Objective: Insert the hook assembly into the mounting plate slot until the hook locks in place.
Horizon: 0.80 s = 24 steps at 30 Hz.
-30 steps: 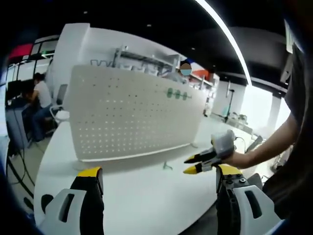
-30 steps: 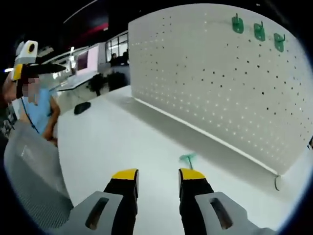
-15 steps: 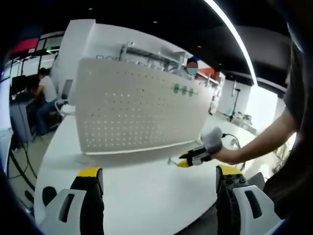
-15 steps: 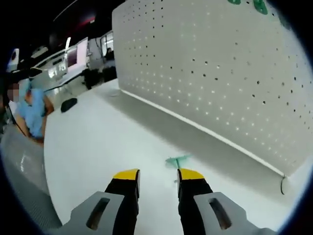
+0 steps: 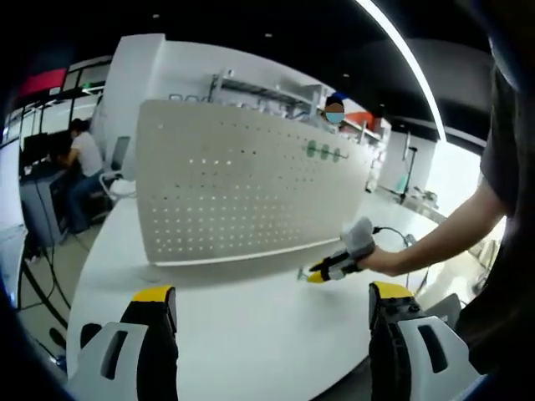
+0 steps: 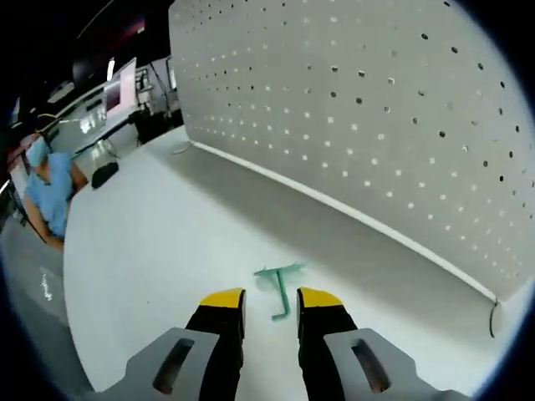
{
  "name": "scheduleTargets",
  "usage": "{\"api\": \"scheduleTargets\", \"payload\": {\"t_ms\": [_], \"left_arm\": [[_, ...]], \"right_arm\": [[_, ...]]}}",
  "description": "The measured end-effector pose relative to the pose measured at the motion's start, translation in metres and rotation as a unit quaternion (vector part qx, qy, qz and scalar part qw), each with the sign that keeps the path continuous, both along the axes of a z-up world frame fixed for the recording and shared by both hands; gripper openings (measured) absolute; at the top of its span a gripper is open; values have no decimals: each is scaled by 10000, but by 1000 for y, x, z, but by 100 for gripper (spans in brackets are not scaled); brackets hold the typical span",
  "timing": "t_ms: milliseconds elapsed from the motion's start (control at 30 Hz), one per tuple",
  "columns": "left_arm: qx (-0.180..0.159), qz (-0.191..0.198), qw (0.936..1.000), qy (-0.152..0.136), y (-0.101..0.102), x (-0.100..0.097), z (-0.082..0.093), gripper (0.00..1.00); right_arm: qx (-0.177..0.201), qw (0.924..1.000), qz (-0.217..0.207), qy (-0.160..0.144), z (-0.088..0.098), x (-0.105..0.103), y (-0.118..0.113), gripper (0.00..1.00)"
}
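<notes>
The white table carries an upright pegboard, the mounting plate, standing along its far side, with three green hooks already seated near its upper edge in the left gripper view. The left gripper hangs back at the table's near edge, jaws spread wide and holding nothing.

The right gripper is down at the tabletop, near the foot of the board, and its jaws stand apart on either side of the loose green hook. They have not clamped it, as far as I can tell; a sliver of gap shows on each side. So this looks like the pick-up step, with insertion yet to come.

The hook lies flat, its long shank running roughly along the gripper's own line, crossbar end pointing toward the board, bent tip nearest the jaws. Next, I'd guess, the jaws must pinch the shank squarely, then lift and turn it toward a hole.
</notes>
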<state>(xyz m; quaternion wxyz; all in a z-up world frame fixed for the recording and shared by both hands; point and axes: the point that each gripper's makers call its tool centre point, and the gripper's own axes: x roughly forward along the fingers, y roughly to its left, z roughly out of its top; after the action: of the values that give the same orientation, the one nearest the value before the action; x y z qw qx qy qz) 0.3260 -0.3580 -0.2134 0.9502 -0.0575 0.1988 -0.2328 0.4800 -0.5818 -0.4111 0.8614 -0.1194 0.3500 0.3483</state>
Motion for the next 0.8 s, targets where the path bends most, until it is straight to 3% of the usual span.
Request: {"api": "scheduleTargets", "payload": {"t_ms": [400,800], "left_arm": [[-24,51,9999,105,3,5,-5,97],[-23,6,9999,141,1,9,-6,96]], "right_arm": [[-173,9998,-26,81,-12,7,-5,15],[-212,9997,99,4,-12,6,-4,3]]}}
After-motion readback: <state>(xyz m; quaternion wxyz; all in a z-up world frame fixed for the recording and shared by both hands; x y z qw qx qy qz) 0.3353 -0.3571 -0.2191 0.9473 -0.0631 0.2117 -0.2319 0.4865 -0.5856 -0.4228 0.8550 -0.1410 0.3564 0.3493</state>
